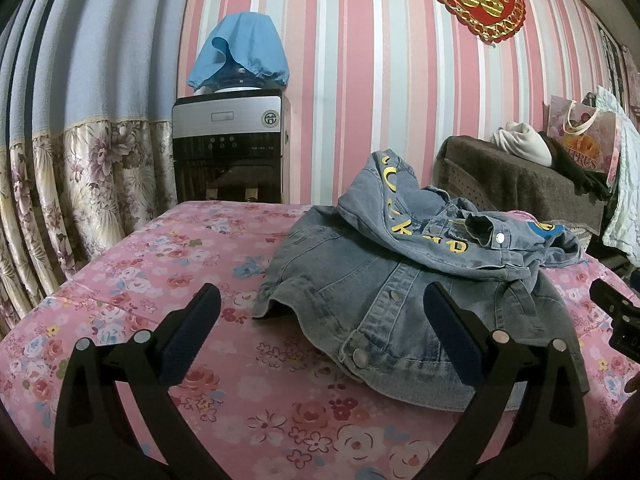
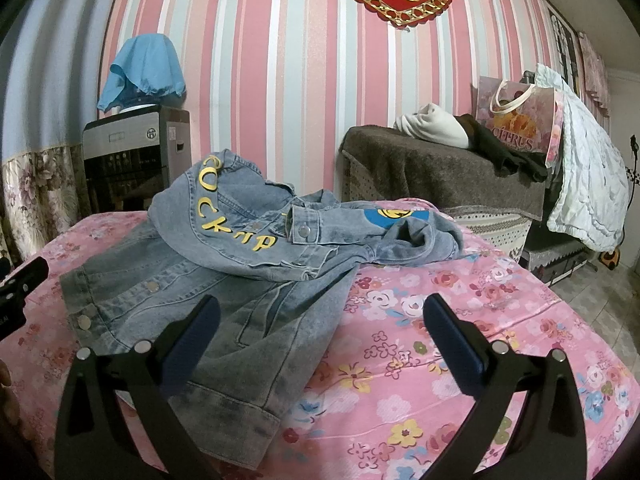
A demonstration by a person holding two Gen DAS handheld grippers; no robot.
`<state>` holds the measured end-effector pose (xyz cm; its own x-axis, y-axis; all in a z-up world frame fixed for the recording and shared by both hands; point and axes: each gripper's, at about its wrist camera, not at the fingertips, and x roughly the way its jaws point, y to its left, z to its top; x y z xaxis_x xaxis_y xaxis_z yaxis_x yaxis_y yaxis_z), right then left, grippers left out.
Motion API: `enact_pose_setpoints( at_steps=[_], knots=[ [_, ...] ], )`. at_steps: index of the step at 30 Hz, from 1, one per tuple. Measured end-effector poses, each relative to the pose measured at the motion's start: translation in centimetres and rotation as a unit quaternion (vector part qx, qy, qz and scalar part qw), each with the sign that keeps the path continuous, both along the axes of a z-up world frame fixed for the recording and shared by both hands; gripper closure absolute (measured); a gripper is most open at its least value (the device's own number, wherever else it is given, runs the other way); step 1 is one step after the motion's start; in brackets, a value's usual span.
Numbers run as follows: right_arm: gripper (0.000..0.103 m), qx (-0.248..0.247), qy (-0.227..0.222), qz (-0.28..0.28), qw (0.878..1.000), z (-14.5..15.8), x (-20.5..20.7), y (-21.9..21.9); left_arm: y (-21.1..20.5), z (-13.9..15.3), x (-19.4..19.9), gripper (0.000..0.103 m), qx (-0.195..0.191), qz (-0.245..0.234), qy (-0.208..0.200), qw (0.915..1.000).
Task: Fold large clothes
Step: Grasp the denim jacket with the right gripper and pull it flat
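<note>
Clearly nothing is folded yet: the denim jacket lies crumpled on the floral bedspread, sleeves heaped over its body. Both the left gripper and right gripper hover with fingers wide, empty. Spreading it flat likely comes next.

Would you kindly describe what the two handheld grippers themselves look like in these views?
Both the left gripper and right gripper look alike: matte black, wedge-shaped finger arms with round silver pivot pins, each finger faced with a dark navy ribbed pad. No cables, markings or sleeves are visible.
</note>
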<state>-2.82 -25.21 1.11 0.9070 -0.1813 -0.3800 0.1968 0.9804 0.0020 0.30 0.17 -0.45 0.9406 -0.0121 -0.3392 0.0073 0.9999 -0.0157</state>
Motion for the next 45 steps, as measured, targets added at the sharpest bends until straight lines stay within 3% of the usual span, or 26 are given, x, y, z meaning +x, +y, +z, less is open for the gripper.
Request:
enact_pose_setpoints(
  at_steps=[9, 15, 21, 24, 29, 32, 34, 39, 42, 43, 45],
  knots=[
    [0.002, 0.007, -0.005, -0.001, 1.000, 0.0, 0.0, -0.2, -0.1, -0.6, 0.2, 0.003, -0.014, 0.005, 0.018, 0.9997],
    [0.002, 0.021, 0.003, 0.025, 0.999, -0.3, 0.4, -0.4, 1.2, -1.0, 1.8, 0.003, -0.029, -0.013, 0.078, 0.9965],
    [0.002, 0.029, 0.044, 0.026, 0.998, -0.7, 3.1, -1.4, 3.1, -0.3, 5.0, 0.003, 0.001, -0.036, 0.106, 0.9937],
    [0.002, 0.060, 0.076, 0.033, 0.995, -1.2, 4.7, -2.3, 3.9, 0.2, 7.4, 0.003, 0.008, -0.066, 0.137, 0.9883],
    [0.002, 0.081, 0.111, 0.032, 0.990, -2.3, 6.5, -2.3, 4.3, 0.9, 11.1, 0.003, 0.085, -0.075, 0.124, 0.9858],
    [0.013, 0.091, 0.132, 0.034, 0.987, -2.6, 7.0, -1.8, 4.9, 0.5, 13.7, 0.003, 0.083, -0.094, 0.138, 0.9824],
    [0.031, 0.098, 0.148, 0.040, 0.983, -3.2, 7.4, -1.4, 5.4, 0.2, 15.3, 0.003, 0.069, -0.110, 0.152, 0.9799],
    [0.033, 0.126, 0.200, 0.038, 0.971, -5.2, 8.3, -1.2, 6.0, -1.7, 18.3, 0.003, 0.052, -0.123, 0.186, 0.9736],
    [0.044, 0.144, 0.222, 0.065, 0.962, -6.0, 8.9, -0.4, 6.2, -2.5, 18.8, 0.003, 0.039, -0.125, 0.199, 0.9712],
    [0.064, 0.133, 0.222, 0.074, 0.963, -6.0, 9.1, 0.0, 6.2, -2.6, 18.8, 0.003, 0.039, -0.125, 0.200, 0.9710],
    [0.093, 0.114, 0.215, 0.093, 0.965, -5.6, 9.3, 0.4, 6.1, -2.7, 18.6, 0.003, 0.042, -0.121, 0.200, 0.9714]
  ],
)
